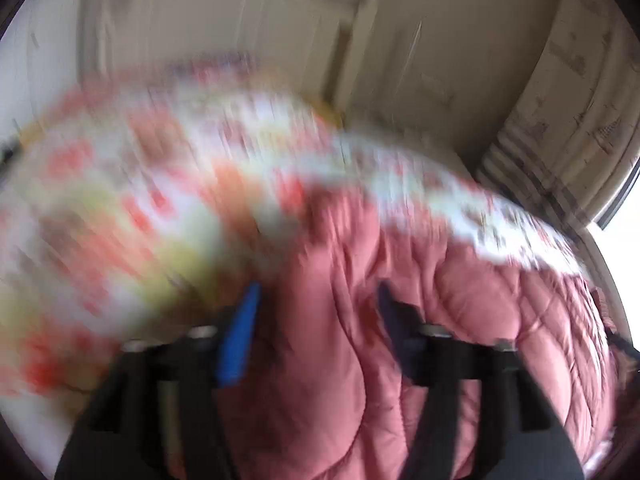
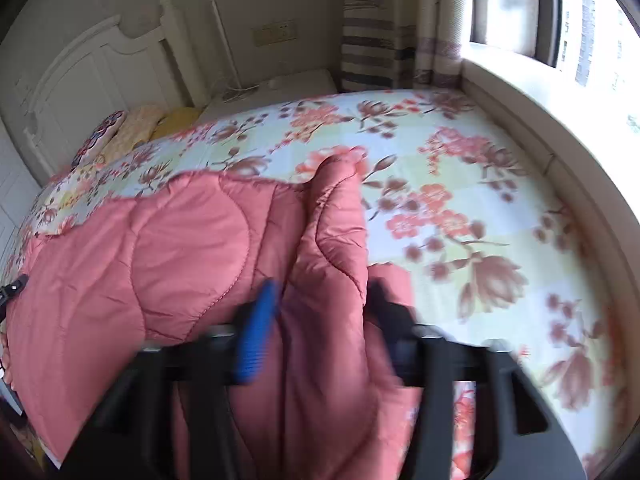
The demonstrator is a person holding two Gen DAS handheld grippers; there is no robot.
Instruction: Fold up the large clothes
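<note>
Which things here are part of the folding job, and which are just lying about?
Part of the job:
pink quilted jacket, spread on the bed
left gripper, jaws apart with jacket fabric between them
right gripper, jaws apart with a jacket fold between them

Just lying about:
floral bedspread
pillows by the headboard
striped curtain
</note>
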